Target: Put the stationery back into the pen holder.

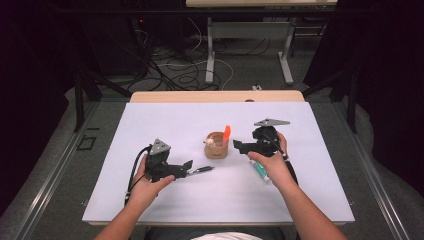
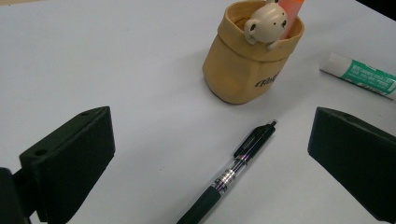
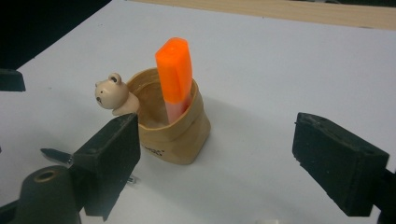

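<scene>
left gripper [image 2: 210, 154] low over white table [image 1: 165, 125], jaws wide, straddling black pen [image 2: 231, 170] lying flat, not touching it. right gripper [image 3: 215, 158] jaws wide, empty, facing tan cup [image 3: 175, 133] holding upright orange highlighter [image 3: 175, 74]. glue stick [image 2: 359, 74] lies beside cup.

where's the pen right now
The pen lies flat on the white table, between the open jaws of the left tongs, just on the person's side of the tan holder cup.
</scene>
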`<state>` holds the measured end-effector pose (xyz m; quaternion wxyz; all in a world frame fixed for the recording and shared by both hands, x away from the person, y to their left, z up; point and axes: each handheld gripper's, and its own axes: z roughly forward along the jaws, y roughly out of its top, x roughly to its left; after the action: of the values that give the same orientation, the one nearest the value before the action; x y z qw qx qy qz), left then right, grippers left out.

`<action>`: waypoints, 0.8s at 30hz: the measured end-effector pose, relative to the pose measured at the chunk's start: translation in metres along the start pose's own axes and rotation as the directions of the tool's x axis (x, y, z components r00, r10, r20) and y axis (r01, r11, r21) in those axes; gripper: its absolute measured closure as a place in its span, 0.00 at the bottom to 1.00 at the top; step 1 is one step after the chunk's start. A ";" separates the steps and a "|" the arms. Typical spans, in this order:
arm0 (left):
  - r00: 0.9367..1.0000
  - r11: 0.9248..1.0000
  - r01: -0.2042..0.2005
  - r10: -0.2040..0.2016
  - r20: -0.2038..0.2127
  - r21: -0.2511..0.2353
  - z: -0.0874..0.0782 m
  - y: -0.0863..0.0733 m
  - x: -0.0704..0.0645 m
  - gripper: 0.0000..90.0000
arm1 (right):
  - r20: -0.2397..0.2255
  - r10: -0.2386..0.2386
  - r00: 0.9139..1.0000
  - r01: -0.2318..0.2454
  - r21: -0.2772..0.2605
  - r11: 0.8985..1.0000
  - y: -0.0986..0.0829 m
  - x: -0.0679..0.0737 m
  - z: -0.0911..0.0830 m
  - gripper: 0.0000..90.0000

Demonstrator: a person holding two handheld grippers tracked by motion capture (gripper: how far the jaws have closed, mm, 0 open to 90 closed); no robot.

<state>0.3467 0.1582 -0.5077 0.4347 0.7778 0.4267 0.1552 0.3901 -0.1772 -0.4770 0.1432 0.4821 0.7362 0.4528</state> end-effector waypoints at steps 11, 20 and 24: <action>1.000 1.000 -0.002 0.002 -0.002 0.001 0.000 0.000 0.001 0.01 | -0.027 -0.063 0.998 0.067 0.172 0.983 0.003 -0.012 -0.003 0.21; 1.000 1.000 0.025 -0.025 -0.001 -0.008 -0.001 0.001 0.001 0.01 | 0.004 -0.062 0.998 0.058 0.296 0.954 -0.003 -0.016 -0.007 0.38; 0.999 0.999 0.035 -0.035 -0.003 -0.016 -0.003 0.001 0.003 0.02 | 0.014 -0.078 0.997 0.068 0.331 0.941 -0.009 -0.019 -0.008 0.39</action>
<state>0.3473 0.1615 -0.5059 0.4431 0.7663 0.4396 0.1522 0.3890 -0.1983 -0.4846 0.0872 0.4778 0.8169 0.3110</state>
